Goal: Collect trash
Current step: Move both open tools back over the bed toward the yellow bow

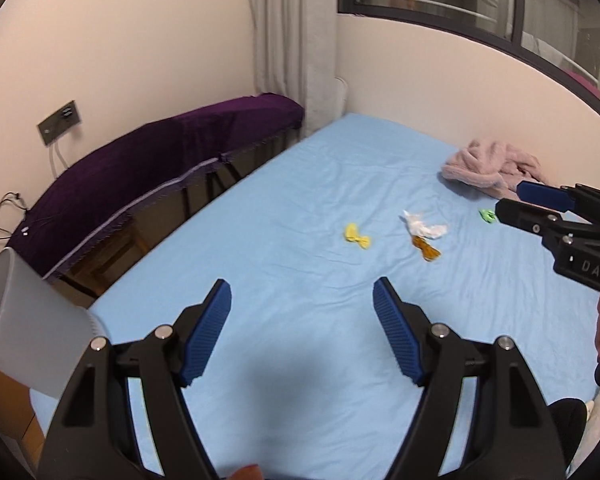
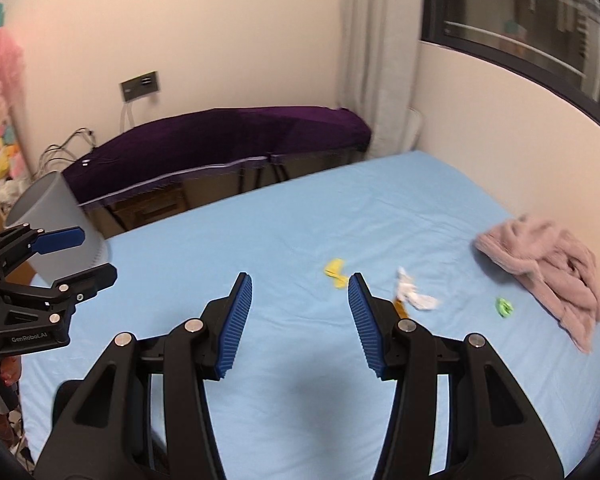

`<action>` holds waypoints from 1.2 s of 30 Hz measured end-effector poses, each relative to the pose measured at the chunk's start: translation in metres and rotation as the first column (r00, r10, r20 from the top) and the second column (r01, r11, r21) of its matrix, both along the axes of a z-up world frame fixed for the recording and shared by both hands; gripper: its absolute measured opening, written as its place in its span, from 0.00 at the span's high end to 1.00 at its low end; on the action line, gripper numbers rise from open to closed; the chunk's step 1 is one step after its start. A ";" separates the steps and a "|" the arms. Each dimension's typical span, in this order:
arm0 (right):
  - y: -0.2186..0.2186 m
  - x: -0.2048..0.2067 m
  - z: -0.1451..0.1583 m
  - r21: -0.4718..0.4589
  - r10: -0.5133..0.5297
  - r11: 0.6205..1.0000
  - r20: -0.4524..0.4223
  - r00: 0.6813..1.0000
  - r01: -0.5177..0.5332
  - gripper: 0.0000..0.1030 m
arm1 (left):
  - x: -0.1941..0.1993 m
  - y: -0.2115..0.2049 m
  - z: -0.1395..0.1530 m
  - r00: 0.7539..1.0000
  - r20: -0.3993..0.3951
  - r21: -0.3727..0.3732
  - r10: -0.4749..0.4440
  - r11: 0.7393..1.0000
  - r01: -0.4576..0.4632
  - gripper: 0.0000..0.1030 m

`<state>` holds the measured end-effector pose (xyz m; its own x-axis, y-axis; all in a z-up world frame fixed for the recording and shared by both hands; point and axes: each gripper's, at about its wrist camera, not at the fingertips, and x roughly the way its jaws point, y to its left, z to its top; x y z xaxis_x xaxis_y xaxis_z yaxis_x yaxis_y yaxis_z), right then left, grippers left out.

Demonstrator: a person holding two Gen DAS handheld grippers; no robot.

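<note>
1. Blue-sheeted bed [image 1: 300, 208] carries everything.
2. Grey bin [image 2: 56, 228] tilts at its left corner; contents unseen.
3. Left gripper [image 1: 302, 296] and right gripper [image 2: 300, 292] hover, jaws spread, empty.
4. Yellow wrapper [image 1: 357, 236], white tissue [image 1: 422, 228], orange wrapper [image 1: 426, 250], green scrap [image 1: 487, 215] lie mid-bed.

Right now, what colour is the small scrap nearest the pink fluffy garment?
Bright green scrap, clearest in the right wrist view.

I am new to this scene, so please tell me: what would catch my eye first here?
First, the bright scraps in the middle of the blue bed: a yellow wrapper, a white tissue touching an orange wrapper, and a green scrap. A pink towel lies crumpled by the wall. Both the left gripper and right gripper are open.
</note>
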<state>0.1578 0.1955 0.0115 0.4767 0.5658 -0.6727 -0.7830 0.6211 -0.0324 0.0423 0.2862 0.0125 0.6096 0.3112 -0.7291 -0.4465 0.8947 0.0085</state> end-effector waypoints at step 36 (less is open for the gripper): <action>0.002 0.248 -0.286 -0.161 -0.199 0.971 -0.144 0.969 0.175 0.56 | 0.285 0.018 -0.259 0.981 -0.181 -0.139 -0.067 0.989 0.042 0.29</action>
